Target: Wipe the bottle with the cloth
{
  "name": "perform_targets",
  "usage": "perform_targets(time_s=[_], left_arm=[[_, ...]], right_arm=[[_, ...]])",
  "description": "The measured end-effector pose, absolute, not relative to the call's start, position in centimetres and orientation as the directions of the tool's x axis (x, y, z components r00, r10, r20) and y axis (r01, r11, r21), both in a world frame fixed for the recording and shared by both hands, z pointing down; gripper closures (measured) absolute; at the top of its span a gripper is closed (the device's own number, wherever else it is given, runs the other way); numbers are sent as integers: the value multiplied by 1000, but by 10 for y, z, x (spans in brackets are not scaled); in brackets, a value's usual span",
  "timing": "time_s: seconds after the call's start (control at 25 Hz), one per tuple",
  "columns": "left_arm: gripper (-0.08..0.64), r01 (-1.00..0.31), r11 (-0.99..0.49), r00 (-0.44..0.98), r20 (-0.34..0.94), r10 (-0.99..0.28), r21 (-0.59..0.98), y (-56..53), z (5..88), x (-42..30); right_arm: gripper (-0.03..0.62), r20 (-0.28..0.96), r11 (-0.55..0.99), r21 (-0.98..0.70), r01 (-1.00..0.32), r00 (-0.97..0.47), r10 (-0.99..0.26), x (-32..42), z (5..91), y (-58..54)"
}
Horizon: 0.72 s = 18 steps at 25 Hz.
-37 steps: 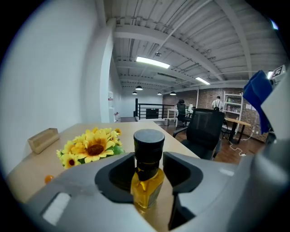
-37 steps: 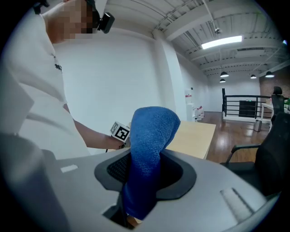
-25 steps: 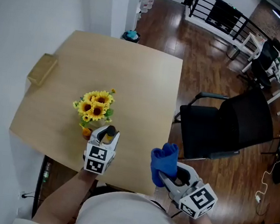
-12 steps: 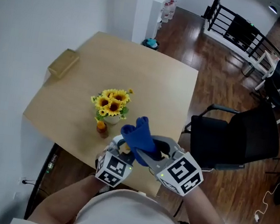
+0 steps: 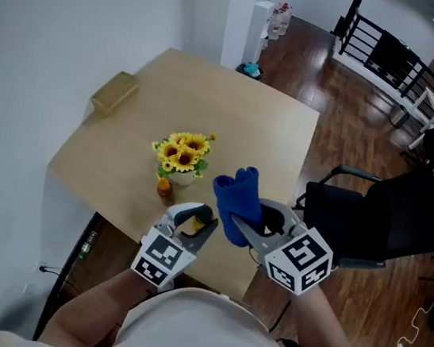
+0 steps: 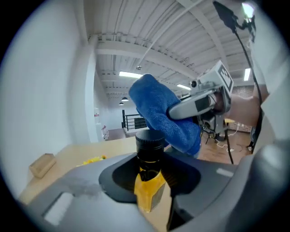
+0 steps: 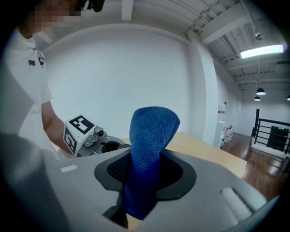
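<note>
My left gripper is shut on a small bottle with a yellow body and a black cap, held upright above the table's near edge. The bottle's yellow body shows between the jaws in the head view. My right gripper is shut on a blue cloth that sticks up out of its jaws. In the left gripper view the cloth hangs just behind and above the bottle cap, close to it or touching.
On the light wooden table stand a pot of sunflowers, a small orange bottle and a wooden block at its left edge. A black office chair stands to the right on the wood floor.
My right gripper has carried the blue cloth leftward from my right side to right beside the bottle in my left gripper. Both grippers now sit close together.
</note>
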<state>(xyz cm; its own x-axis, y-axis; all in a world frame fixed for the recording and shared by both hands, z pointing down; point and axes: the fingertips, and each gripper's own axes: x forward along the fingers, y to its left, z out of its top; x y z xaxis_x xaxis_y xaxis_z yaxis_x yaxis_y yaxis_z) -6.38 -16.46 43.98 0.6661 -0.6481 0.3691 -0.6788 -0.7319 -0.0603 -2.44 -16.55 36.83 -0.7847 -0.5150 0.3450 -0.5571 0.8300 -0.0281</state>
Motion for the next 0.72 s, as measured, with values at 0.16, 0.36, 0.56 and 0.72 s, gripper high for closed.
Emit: perform_targets(time_s=[0.16, 0.36, 0.56, 0.72], left_arm=[[407, -671, -741, 708, 311, -634, 17, -162, 398, -60], [408, -657, -749, 743, 251, -621, 92, -158, 359, -49], [407, -655, -742, 752, 220, -621, 146, -159, 335, -45], [407, -664, -730, 745, 214, -631, 162, -159, 322, -45]], right_arm=[[446, 267, 834, -101, -542, -822, -502, -22, 362, -160], [446, 245, 803, -196, -563, -821, -515, -8, 392, -159], [446, 334, 770, -225, -597, -790, -514, 11, 450, -159], [446, 430, 744, -236, -625, -754, -497, 28, 499, -152]])
